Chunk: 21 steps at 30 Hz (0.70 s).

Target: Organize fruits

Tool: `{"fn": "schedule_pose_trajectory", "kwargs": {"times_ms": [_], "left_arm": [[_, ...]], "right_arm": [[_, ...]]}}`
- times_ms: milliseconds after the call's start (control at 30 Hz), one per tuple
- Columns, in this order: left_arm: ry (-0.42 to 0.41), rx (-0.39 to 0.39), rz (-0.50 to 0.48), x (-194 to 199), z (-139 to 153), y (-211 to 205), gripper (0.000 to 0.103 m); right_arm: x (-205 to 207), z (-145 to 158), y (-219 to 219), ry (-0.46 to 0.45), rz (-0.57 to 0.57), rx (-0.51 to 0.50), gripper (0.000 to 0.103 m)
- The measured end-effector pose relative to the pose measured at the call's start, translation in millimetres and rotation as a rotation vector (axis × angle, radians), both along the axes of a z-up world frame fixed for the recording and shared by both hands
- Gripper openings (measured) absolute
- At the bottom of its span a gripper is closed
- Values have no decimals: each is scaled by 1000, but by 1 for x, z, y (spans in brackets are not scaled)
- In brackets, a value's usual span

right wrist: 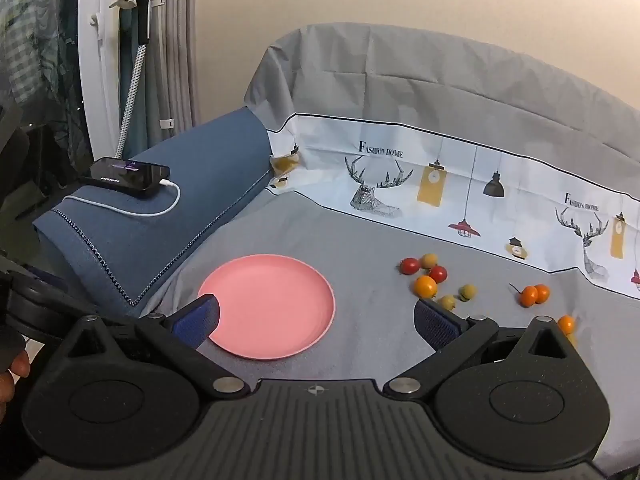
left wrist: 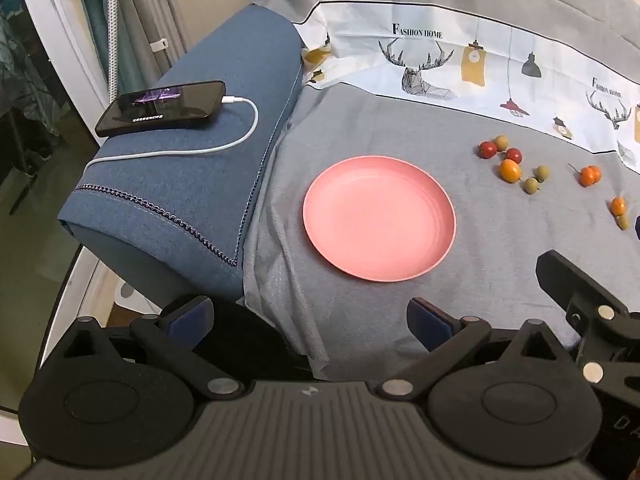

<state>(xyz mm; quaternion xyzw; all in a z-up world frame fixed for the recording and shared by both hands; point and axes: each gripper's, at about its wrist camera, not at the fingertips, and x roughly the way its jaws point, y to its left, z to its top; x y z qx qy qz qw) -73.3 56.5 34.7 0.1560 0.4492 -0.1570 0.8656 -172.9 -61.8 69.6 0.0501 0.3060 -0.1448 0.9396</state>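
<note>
Nothing is sorted yet, as far as I can judge: the pink plate (left wrist: 379, 219) lies bare on the grey cloth (left wrist: 500, 264), and every fruit is still loose on the cloth to its right. Nearest the plate is a cluster: two red tomatoes (left wrist: 487, 149), an orange one (left wrist: 510, 171), a yellowish one (left wrist: 500, 142) at the back, and two greenish ones (left wrist: 532, 185) just beside the orange. Further right sits a joined orange pair (left wrist: 590, 175) with a stem, and near the edge another orange fruit (left wrist: 618, 205) touching a green one. All of it remains to be moved, presumably onto the plate.

My left tongs (left wrist: 310, 316) are spread fully wide and hold nothing, hanging over the near edge of the cloth. My right tongs (right wrist: 316, 316) are equally wide and bare, the plate showing between the tips, well short of the fruit.

The surface looks like a sofa seat draped in grey sheet, with a white printed band (right wrist: 460, 184) of deer and lamps along the back. On the blue armrest (left wrist: 192, 184) to the left a phone (left wrist: 162, 107) lies charging on a white cable (left wrist: 224, 144). Beyond are curtains and a plain wall.
</note>
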Motion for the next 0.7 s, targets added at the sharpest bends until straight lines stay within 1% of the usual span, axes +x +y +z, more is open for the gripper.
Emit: {"fn": "schedule_pose_trajectory", "kwargs": {"times_ms": [133, 167, 333, 367, 500, 700], "left_arm": [[-7, 3, 0, -2, 1, 0, 103], [-8, 2, 0, -2, 1, 0, 103], [-15, 0, -5, -5, 3, -2, 103], [-16, 0, -3, -6, 3, -2, 103], [-17, -1, 2, -7, 3, -1, 103], [-16, -2, 5, -8, 3, 1, 103]], "right_arm": [[4, 0, 12, 10, -3, 26, 103], [12, 2, 15, 13, -17, 15, 103], [-1, 1, 1, 11, -16, 28, 103], [6, 2, 1, 21, -17, 33, 103], [1, -2, -2, 29, -8, 56, 103], [-1, -4, 3, 7, -26, 22, 103]]}}
